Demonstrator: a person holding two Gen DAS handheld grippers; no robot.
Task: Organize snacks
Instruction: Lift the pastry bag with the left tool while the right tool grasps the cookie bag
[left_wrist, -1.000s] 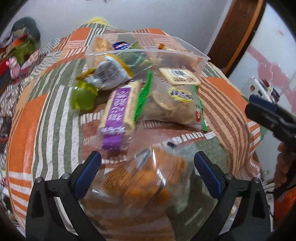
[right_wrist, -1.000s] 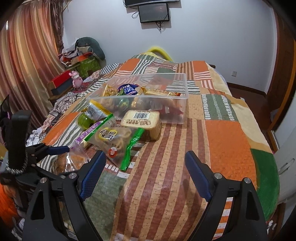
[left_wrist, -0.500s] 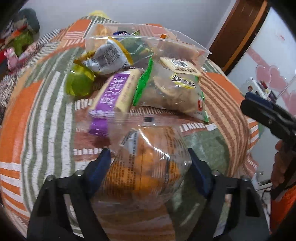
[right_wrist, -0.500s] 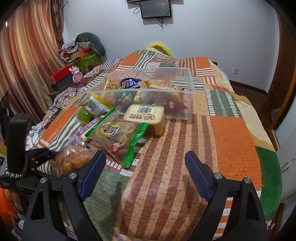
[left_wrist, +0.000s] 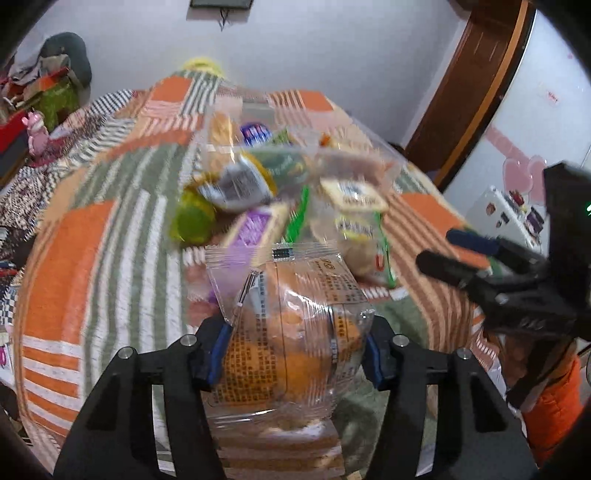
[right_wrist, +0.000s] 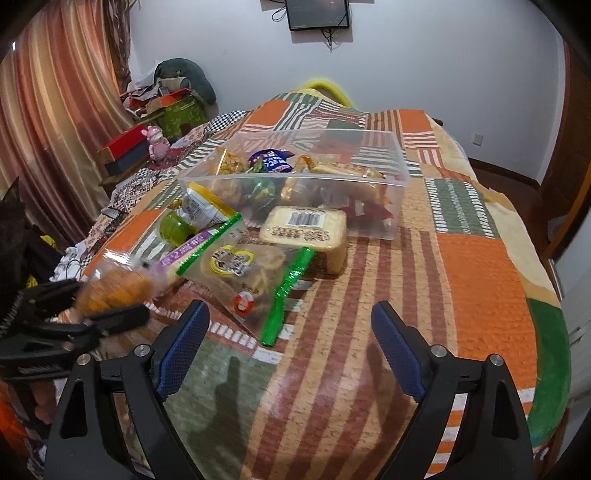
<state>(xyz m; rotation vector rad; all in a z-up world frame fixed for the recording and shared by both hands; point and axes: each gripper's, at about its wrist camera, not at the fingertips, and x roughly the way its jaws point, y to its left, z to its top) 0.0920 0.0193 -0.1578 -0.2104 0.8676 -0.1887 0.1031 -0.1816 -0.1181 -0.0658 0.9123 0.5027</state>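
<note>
My left gripper (left_wrist: 295, 350) is shut on a clear bag of orange buns (left_wrist: 291, 332) and holds it lifted above the bed; it also shows in the right wrist view (right_wrist: 114, 286). My right gripper (right_wrist: 291, 350) is open and empty over the patchwork bedspread (right_wrist: 480, 277). A clear plastic bin (right_wrist: 384, 218) holds several snacks. In front of it lie a green-edged biscuit bag (right_wrist: 251, 273), a tan cake pack (right_wrist: 306, 236), a purple bar (right_wrist: 184, 254), a green jelly cup (right_wrist: 173, 229) and a white-yellow packet (right_wrist: 203, 210).
The bed's right edge drops to the floor near a wooden door (left_wrist: 469, 92). A side table with a red box (right_wrist: 125, 147) and a pink toy (right_wrist: 157, 142) stands left of the bed by the curtain.
My left gripper closed on the bun bag and lifted it off the bedspread, tilting upward. My right gripper stayed open and barely moved.
</note>
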